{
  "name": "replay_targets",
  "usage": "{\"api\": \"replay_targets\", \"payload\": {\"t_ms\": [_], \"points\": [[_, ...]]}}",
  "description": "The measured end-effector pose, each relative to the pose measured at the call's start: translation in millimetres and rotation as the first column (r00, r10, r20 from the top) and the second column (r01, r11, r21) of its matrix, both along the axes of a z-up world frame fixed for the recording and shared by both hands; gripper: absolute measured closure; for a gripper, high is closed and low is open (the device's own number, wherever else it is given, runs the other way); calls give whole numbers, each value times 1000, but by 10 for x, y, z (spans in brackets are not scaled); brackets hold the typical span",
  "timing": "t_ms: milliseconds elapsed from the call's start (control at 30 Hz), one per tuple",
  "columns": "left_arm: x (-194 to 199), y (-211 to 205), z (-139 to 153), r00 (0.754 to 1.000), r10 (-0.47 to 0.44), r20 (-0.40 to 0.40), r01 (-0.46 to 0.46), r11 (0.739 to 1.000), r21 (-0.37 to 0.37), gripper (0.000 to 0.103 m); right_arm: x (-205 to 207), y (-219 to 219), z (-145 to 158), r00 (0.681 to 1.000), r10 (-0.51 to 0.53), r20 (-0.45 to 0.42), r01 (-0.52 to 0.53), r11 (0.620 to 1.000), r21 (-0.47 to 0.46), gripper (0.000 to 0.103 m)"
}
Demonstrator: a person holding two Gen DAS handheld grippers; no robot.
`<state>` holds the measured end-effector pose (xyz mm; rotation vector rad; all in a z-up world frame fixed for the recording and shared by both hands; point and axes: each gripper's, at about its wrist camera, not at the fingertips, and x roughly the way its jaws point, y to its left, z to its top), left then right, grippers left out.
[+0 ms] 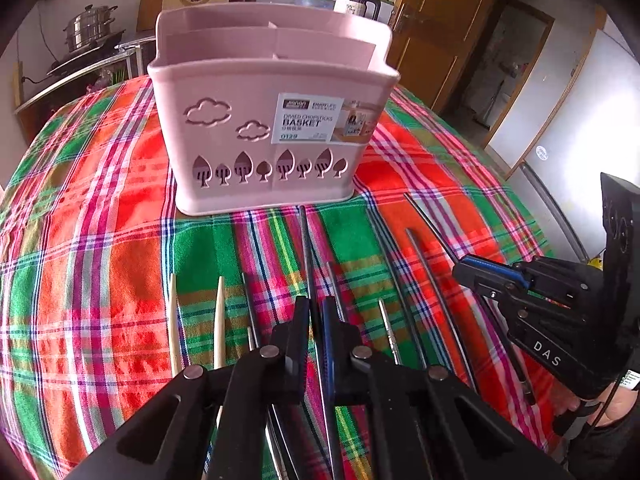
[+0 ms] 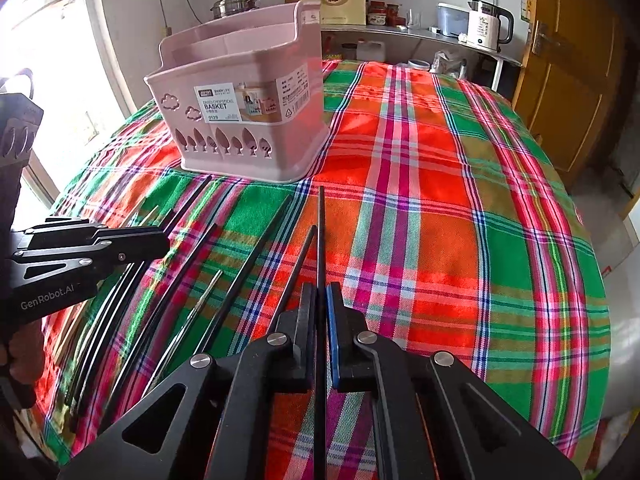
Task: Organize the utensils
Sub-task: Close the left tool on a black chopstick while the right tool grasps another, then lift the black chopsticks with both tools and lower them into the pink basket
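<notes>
A pink chopstick basket [image 1: 264, 136] stands upright on the plaid tablecloth [image 1: 100, 240]; it also shows in the right wrist view [image 2: 240, 120]. Its compartments look empty. My left gripper [image 1: 316, 320] is shut on a black chopstick [image 1: 306, 248] that points toward the basket. My right gripper [image 2: 320, 308] is shut on another black chopstick [image 2: 321, 232], also pointing forward. Several dark chopsticks [image 1: 424, 280] and two pale wooden ones [image 1: 218, 320] lie in a row on the cloth in front of the basket.
The right gripper shows at the right edge of the left wrist view [image 1: 464, 274], the left gripper at the left edge of the right wrist view [image 2: 160, 242]. A shelf with a kettle [image 2: 486, 26], a steamer pot [image 2: 234, 4] and a wooden door [image 2: 568, 80] lie behind.
</notes>
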<state>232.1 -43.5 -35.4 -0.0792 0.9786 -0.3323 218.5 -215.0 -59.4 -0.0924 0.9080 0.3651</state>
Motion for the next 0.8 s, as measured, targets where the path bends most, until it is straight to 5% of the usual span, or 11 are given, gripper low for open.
{"api": "replay_targets", "payload": {"t_ms": [500,800], "points": [[-420,164,1049,973,-30,228,50,995,-86,98,-344,-174,848,979,-17,203,-12,990,140,98],[-555,233,1302,959,-34,281,60,995,-86,98,-484,-228,1123,964,-28,265,-20,984,179,98]]}}
